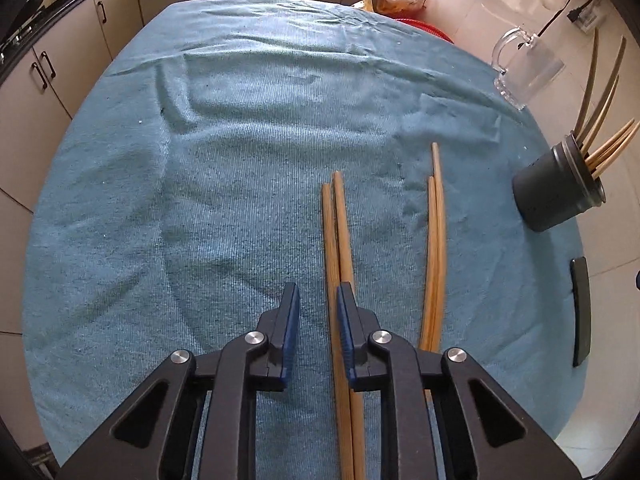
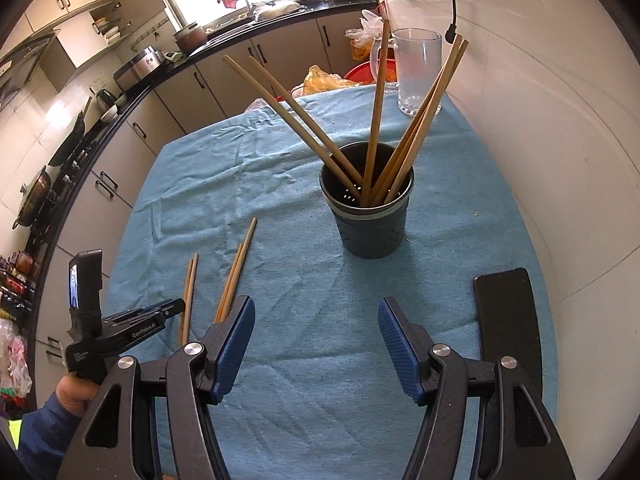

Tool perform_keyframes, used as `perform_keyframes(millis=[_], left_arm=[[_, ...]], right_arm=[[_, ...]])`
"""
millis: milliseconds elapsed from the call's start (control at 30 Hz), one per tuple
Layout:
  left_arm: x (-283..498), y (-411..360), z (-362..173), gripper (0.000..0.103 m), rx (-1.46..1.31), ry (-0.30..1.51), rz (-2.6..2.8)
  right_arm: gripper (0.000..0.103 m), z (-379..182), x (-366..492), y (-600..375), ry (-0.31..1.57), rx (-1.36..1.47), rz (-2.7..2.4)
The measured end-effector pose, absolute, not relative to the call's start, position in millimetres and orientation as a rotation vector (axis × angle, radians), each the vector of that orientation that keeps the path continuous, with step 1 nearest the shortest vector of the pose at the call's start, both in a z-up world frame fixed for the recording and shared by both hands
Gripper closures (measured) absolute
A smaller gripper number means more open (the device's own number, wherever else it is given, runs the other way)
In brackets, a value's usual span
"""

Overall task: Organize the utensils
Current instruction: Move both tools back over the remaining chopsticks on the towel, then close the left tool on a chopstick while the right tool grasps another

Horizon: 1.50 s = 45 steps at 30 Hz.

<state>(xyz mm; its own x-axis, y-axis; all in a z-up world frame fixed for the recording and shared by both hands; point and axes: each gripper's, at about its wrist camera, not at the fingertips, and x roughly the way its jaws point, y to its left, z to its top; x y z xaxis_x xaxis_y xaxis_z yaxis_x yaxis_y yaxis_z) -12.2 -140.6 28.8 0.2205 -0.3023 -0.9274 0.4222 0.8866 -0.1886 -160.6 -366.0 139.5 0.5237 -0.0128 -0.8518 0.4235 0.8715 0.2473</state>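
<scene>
My left claw (image 1: 318, 294) hangs low over the blue towel-covered table (image 1: 200, 160), its blue-padded jaws narrowed but gripping nothing; the nearer pair of long wooden chopsticks (image 1: 338, 248) runs under its right finger, with no pad pressing them. A second wooden pair (image 1: 436, 240) lies just beyond, to that claw's right. My right claw (image 2: 316, 320) stands wide open and empty, and straight ahead of it is the dark cylindrical utensil holder (image 2: 370, 226) bristling with chopsticks.

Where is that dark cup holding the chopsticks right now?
In the right wrist view the dark cup stands upright on the blue cloth, mid-table, ahead of the right gripper, with the glass mug behind it.
</scene>
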Motion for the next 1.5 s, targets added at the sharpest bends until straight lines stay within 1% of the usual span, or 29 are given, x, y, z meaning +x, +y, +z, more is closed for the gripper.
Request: perform_keyframes(millis=[233, 267, 333, 467, 533, 567, 633, 700, 733, 800, 1067, 1267, 1333, 1367, 1500], left_arm=[[-7, -157, 27, 0.086, 0.204, 1.215, -0.483], [-7, -158, 27, 0.087, 0.206, 1.215, -0.470], [-6, -155, 27, 0.096, 0.204, 1.215, -0.442], [-8, -137, 29, 0.096, 0.176, 1.225, -0.408], [-9, -124, 30, 0.096, 0.163, 1.228, -0.392], [-9, -118, 31, 0.096, 0.157, 1.230, -0.382], [-10, -107, 31, 0.096, 0.143, 1.234, -0.372], [-11, -100, 31, 0.096, 0.136, 1.234, -0.370], [-11, -99, 31, 0.096, 0.137, 1.234, -0.372], [-13, -96, 32, 0.096, 0.146, 1.234, -0.375], [-13, -94, 31, 0.096, 0.177, 1.237, -0.405], [-13, -94, 31, 0.095, 0.190, 1.231, -0.423], [-13, -94, 31, 0.095, 0.189, 1.231, -0.427], [-13, -93, 30, 0.095, 0.190, 1.231, -0.429], [-13, -94, 30, 0.095, 0.194, 1.227, -0.430]], right_arm=[[0.035, 135, -155, -363, 1.006, 0.454, -0.254], [0.035, 134, -154, -362, 1.009, 0.453, -0.250], [0.035, 133, -151, -359, 1.016, 0.452, -0.235], [0.036, 128, -142, -350, 1.041, 0.442, -0.198], [0.047, 123, -134, -343, 1.057, 0.437, -0.166], [0.049, 120, -129, -339, 1.069, 0.439, -0.145], [0.058, 112, -119, -335, 1.094, 0.462, -0.109], [0.061, 100, -105, -332, 1.126, 0.496, -0.085], [0.067, 93, -97, -330, 1.145, 0.506, -0.084], [0.068, 79, -78, -324, 1.177, 0.539, -0.064], [0.068, 42, -22, -312, 1.253, 0.597, -0.098], [0.074, 24, 2, -315, 1.295, 0.603, -0.147], [0.080, 20, 7, -314, 1.309, 0.576, -0.158], [0.081, 18, 9, -314, 1.319, 0.563, -0.167], [0.083, 10, 12, -313, 1.334, 0.556, -0.186]])
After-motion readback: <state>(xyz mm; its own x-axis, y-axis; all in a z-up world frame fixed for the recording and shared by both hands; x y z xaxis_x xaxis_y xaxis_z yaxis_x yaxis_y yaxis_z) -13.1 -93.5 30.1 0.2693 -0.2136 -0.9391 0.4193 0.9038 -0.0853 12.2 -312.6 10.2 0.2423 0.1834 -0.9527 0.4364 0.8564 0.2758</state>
